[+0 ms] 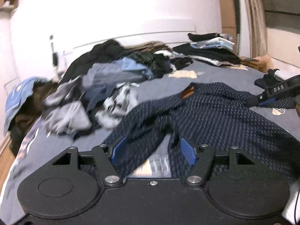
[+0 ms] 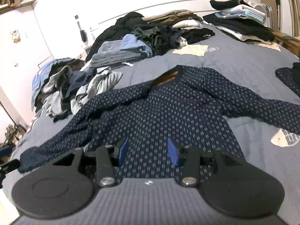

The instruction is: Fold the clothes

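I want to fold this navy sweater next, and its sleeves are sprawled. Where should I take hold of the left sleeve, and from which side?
Probably near the cuff of the left sleeve, coming from the bed's near edge. That sleeve lies twisted and bunched beside the sweater body, with its end toward the near left, so a pinch there lets you draw it straight before folding it across the chest.

Left of the navy patterned sweater [image 1: 215, 112], the heap of unfolded clothes [image 1: 90, 97] smears with blur in the left wrist view, garments indistinguishable. The sweater's right sleeve [image 2: 271, 110] runs off the right wrist picture's edge.
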Available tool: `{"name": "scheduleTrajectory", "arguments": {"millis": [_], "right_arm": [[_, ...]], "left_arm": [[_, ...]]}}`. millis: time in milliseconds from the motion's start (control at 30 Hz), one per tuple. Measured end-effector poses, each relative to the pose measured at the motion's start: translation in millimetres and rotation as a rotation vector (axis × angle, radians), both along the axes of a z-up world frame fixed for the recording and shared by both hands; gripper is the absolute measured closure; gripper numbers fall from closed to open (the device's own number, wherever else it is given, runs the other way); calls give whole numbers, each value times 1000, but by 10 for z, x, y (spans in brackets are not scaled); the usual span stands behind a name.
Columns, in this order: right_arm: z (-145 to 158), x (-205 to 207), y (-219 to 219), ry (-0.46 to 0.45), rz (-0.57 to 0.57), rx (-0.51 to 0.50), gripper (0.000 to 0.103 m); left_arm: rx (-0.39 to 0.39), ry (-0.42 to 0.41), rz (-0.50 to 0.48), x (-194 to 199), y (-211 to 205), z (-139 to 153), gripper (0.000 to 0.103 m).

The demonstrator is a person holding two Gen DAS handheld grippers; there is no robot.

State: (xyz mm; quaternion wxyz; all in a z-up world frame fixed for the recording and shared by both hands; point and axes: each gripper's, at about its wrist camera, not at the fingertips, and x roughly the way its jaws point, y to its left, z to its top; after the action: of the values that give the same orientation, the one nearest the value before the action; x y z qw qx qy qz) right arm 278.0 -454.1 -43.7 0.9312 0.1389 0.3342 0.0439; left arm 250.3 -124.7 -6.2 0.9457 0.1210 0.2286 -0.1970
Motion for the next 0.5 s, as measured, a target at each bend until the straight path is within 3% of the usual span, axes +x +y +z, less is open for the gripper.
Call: {"name": "scheduleTrajectory", "arguments": {"millis": [133,267,500], "right_arm": [[-130,109,-107,-25,-20,29,58],[-148,178,-136,-35,-17,3,58],[-195,227,-316,-70,-27,45,57]], "left_arm": [[91,-74,-84,456,-400,-101,43],[191,-124,-186,946,-828,-309,71],[388,-142,-280,1674,-1488,-774,71]]}}
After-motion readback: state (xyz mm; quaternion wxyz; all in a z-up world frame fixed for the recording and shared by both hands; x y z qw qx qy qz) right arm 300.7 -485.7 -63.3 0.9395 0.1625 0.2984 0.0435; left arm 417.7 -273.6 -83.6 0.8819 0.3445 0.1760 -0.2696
